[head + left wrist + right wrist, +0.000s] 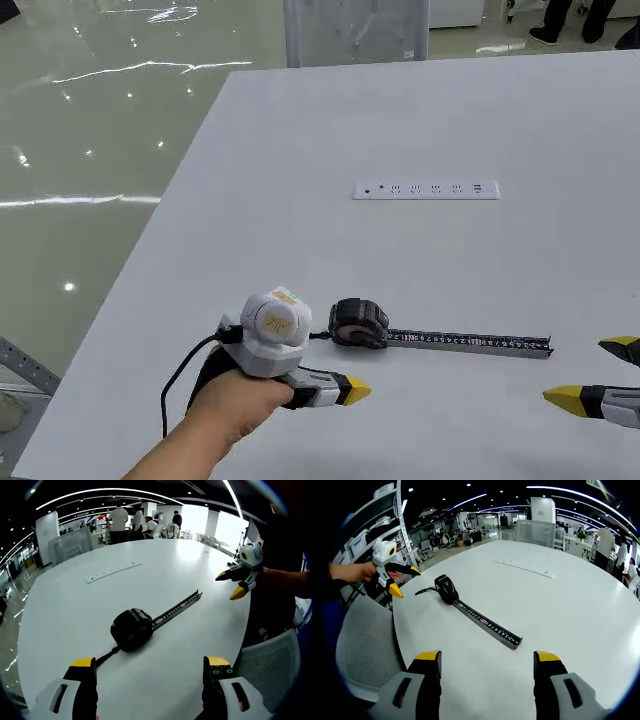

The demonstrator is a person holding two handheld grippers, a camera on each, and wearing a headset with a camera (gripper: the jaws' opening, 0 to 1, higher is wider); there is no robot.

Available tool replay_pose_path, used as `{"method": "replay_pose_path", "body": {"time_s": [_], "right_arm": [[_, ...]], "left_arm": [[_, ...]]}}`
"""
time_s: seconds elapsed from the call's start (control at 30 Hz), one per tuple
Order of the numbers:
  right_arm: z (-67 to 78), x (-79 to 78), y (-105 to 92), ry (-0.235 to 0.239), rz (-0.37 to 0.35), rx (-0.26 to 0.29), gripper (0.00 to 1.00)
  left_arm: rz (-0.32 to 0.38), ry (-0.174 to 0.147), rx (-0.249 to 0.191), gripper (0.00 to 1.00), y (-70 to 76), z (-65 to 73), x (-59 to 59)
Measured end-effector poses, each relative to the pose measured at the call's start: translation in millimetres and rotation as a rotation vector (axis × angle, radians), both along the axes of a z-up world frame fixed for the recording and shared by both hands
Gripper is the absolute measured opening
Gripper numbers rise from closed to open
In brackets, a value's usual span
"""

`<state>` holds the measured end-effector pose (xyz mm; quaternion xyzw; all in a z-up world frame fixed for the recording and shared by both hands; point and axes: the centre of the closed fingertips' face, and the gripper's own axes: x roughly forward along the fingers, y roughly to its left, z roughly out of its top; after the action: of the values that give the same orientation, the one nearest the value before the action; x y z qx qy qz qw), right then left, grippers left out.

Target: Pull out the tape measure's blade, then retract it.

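A person's hand (pixel 235 405) holds the left gripper (pixel 150 662) low over the near edge of a white table (pixel 300 160). It points at a black tape measure (pixel 358 323), its two yellow-tipped jaws spread wide apart and gripping nothing. The right gripper (pixel 487 656) hovers off the far end of the blade (pixel 470 343), aimed back along it toward the case. Its jaws are likewise wide apart and empty. Neither gripper touches the tape measure.

The tape measure lies on the table between the two grippers, its case just ahead of the left one. The blade is pulled out and runs flat and straight across the tabletop toward the right gripper. A thin black strap (pixel 424 591) trails from the back of the case toward the left gripper. Whether it reaches a jaw is hard to tell from the head view.

Farther across the table, well apart from the tape measure, lies a white power strip (pixel 426 190). A grey mesh chair (pixel 265 660) stands at the table's edge beside the person. People (pixel 119 520) stand among desks in the open office beyond.
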<state>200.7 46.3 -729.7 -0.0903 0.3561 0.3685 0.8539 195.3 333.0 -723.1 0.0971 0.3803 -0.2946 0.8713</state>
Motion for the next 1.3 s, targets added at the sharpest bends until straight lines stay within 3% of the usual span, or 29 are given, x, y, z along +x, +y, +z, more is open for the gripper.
{"method": "replay_pose_path", "body": {"time_s": [0.43,0.8,1.3], "right_arm": [[20.8,-26.7,-1.2,-0.014,-0.067,0.024,0.85],[42.3,-46.0,-5.5,-0.028,-0.092,0.020,0.94],[69.8,-73.4,-11.9,-0.025,-0.121,0.005,1.00]], "left_arm": [[0.066,-0.030,-0.025,0.90,9.1,17.5,-25.5],[0.094,-0.002,-0.049,0.95,14.1,26.8,-48.5],[0.129,-0.010,-0.048,0.98,31.2,49.0,-75.3]]}}
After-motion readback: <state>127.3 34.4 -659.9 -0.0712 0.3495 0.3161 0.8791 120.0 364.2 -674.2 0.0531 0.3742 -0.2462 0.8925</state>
